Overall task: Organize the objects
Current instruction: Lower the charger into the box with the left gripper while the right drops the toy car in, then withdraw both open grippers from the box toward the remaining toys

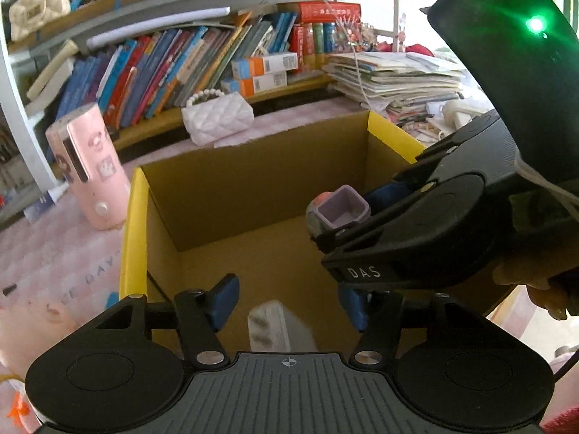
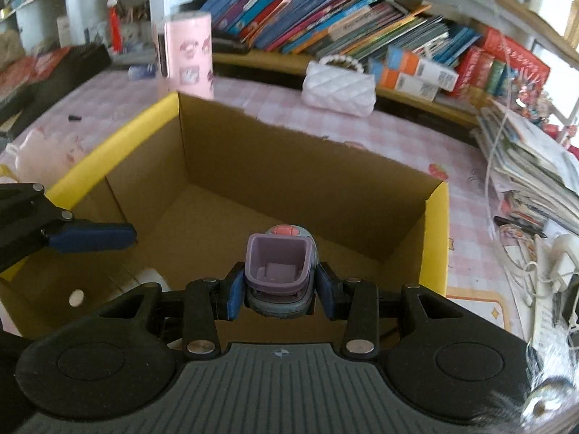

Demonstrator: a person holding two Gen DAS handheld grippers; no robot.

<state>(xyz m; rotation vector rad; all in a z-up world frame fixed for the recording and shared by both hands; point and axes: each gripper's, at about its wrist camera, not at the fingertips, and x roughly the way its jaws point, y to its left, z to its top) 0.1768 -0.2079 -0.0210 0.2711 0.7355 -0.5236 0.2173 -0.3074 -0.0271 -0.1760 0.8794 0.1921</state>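
My right jaws are clamped on a small purple toy car at lower centre of the frame, over the open cardboard box. My left jaws gape empty (a blurred white pack lies below them, inside the box).

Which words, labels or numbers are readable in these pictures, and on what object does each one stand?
"DAS": white letters on the black body of the right gripper, seen from the left wrist view.
Pink tablecloth: printed letters, too distorted to read.
Book spines, orange and blue boxes, red box: too small or blurred.
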